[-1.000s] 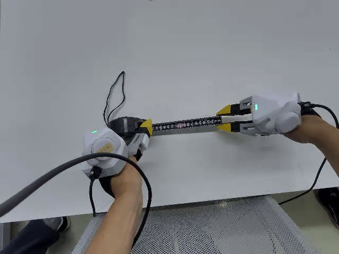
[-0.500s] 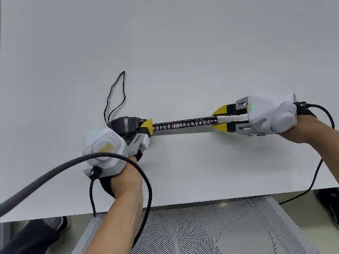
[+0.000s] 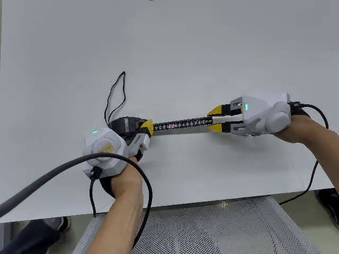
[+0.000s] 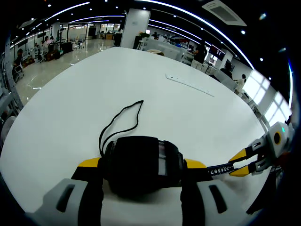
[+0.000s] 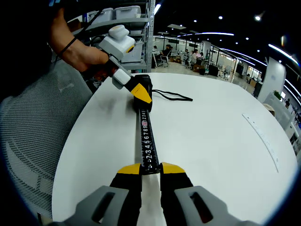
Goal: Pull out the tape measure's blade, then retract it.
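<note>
A black tape measure (image 3: pixel 126 126) lies on the white table, and my left gripper (image 3: pixel 141 132) is shut on its case (image 4: pixel 141 162). Its dark numbered blade (image 3: pixel 183 124) stretches right to my right gripper (image 3: pixel 216 119), which is shut on the blade's end (image 5: pixel 150 162). In the right gripper view the blade (image 5: pixel 146 136) runs away from the yellow fingertips to the case (image 5: pixel 141 84) held by the left gripper (image 5: pixel 134 92). A thin black wrist cord (image 3: pixel 114 98) loops from the case toward the table's far side. The right gripper (image 4: pixel 242 162) appears at the right of the left gripper view.
The white table (image 3: pixel 212 53) spreads wide beyond both grippers. A flat white ruler (image 5: pixel 263 141) lies on it farther off. A grey mesh chair seat (image 3: pixel 212 227) sits below the table's near edge. Cables (image 3: pixel 53 174) trail from both grippers.
My right gripper has moved left toward the case with the blade end in it, so the drawn-out length of blade is shorter. The left gripper and case have stayed put.
</note>
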Demonstrator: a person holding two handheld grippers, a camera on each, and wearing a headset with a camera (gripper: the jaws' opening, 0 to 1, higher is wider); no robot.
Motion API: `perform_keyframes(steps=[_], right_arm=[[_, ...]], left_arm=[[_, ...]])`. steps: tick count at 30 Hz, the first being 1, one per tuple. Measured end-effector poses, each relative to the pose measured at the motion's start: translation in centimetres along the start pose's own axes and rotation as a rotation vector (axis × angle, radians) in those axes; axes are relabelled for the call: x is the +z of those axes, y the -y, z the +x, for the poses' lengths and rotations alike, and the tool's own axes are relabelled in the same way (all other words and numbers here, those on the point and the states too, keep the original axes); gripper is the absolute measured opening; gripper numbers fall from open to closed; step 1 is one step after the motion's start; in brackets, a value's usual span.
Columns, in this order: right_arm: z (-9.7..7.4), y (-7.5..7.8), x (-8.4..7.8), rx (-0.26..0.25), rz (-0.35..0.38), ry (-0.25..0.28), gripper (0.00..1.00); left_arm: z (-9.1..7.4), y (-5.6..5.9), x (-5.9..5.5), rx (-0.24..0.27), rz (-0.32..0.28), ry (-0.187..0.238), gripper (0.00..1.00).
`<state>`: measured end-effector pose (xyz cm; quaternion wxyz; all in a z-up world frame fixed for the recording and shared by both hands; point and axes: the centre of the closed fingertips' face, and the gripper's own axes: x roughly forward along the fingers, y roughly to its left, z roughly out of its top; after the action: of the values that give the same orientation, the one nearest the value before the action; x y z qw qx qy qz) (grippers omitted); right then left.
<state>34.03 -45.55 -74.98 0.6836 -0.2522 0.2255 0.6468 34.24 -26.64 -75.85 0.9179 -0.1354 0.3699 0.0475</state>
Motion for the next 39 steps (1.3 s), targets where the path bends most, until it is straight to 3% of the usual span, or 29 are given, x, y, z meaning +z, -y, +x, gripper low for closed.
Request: perform_keyframes(steps=[22, 39], right_arm=[[0.75, 0.47, -0.28, 0.002, -0.006, 0.007, 0.12], [0.68, 0.33, 0.48, 0.003, -0.013, 0.007, 0.12]], left_arm=[[-0.03, 0.12, 0.13, -0.005, -0.003, -0.006, 0.63], [-0.21, 0.15, 0.14, -0.008, -0.001, -0.017, 0.63]])
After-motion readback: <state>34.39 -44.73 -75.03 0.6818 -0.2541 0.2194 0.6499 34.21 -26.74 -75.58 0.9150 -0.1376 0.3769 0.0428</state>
